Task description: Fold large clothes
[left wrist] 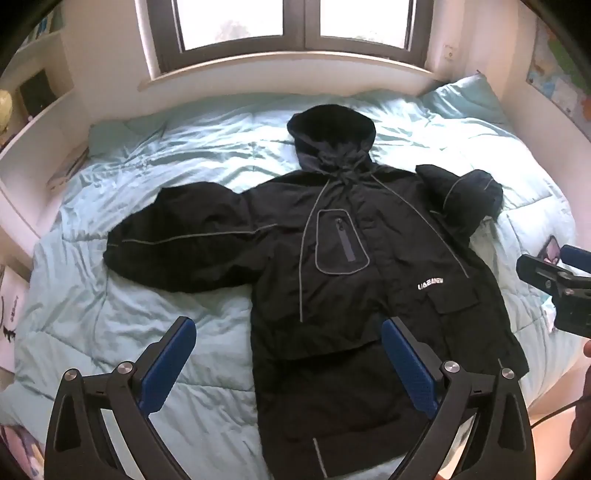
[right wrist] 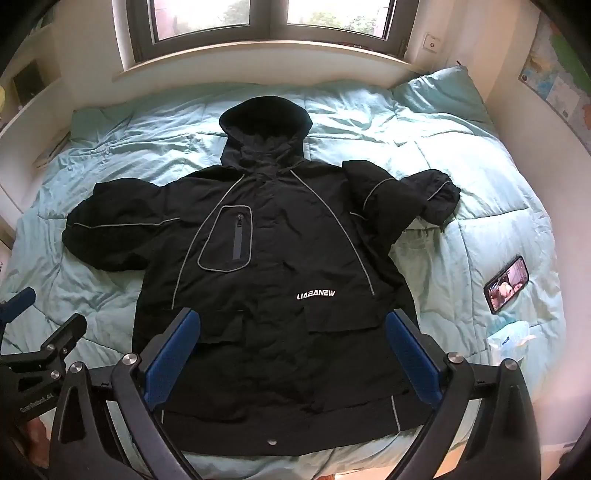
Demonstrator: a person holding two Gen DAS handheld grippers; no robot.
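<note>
At the far left, white shelving runs along the wall beside the bed, which is covered in a rumpled pale-teal quilt. A few flat books or papers lie on the bed's left edge near the shelf.

The left gripper hangs above the near part of the bed with its blue-padded fingers spread wide and nothing between them; one finger is over bare quilt, the other over the jacket's lower left portion.

The black hooded jacket lies front-up and flat across the middle of the bed, hood pointing toward the window, hem nearest the cameras. Its left-lying sleeve stretches straight out over the quilt, with a grey piping line along it. A zipped chest pocket outlined in grey sits left of centre, and white lettering sits lower right of it. The other sleeve is bent and bunched, its cuff curled back near the shoulder.

The right gripper hovers over the jacket's lower front, fingers wide apart, gripping nothing.

Further right, a phone with a lit screen lies on the quilt, apart from the jacket, and a pale plastic packet lies just nearer than it. A teal pillow rests in the far right corner, below a map on the wall.
</note>
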